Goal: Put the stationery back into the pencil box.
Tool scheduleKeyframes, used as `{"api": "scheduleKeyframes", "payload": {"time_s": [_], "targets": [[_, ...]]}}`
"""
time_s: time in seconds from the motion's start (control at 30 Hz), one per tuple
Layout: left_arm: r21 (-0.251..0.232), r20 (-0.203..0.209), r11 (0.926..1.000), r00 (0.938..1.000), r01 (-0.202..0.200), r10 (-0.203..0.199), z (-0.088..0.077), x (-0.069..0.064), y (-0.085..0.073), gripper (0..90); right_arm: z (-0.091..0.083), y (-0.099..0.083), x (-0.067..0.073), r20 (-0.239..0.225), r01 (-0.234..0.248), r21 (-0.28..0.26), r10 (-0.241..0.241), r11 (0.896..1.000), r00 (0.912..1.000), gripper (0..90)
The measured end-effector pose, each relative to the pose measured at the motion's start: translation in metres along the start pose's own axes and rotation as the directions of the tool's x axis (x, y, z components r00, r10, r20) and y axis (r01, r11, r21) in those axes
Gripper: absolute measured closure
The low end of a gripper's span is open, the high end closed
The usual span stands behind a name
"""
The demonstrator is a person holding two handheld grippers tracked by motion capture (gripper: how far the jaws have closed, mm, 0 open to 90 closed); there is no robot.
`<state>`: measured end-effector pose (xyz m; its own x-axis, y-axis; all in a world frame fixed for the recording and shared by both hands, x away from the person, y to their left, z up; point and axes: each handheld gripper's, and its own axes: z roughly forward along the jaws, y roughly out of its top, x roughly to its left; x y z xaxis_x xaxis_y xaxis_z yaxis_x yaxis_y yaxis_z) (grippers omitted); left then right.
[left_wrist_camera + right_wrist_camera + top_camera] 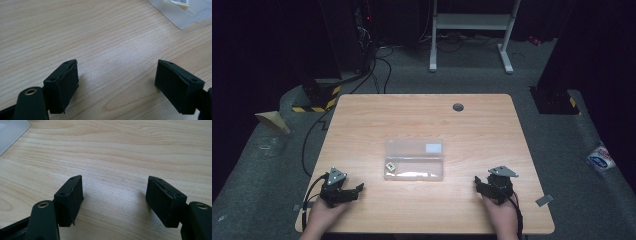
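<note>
At the middle of the counter: one clear plastic case, flat, lid closed, long side running left to right; a white label sits on its far right part and a small yellowish tag shows inside near its left end. Near left edge: left tongs, released, jaws spread with nothing between them, aimed right toward the case, probably parked in readiness. Near right edge: right tongs, likewise released and empty, aimed left at the case. Both stand well apart from the case, bare wood between; nothing blocks either approach. Far side: a round cable hole. On the floor beyond: a white frame, cables, and a packet at far right.
</note>
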<state>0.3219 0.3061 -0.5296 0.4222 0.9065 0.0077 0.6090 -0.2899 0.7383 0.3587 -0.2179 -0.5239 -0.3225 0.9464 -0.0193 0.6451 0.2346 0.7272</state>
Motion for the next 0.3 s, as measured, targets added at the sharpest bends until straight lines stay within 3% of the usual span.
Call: {"api": "scheduleKeyframes", "payload": {"time_s": [0.3], "targets": [[-0.002,-0.001,1.0,1.0,0.001,-0.001,0.0001,-0.0001,-0.0001,18.9,-0.0004,-0.0004,0.0007,0.0,-0.004,0.001,0.004,1.0,1.0,29.6]]}}
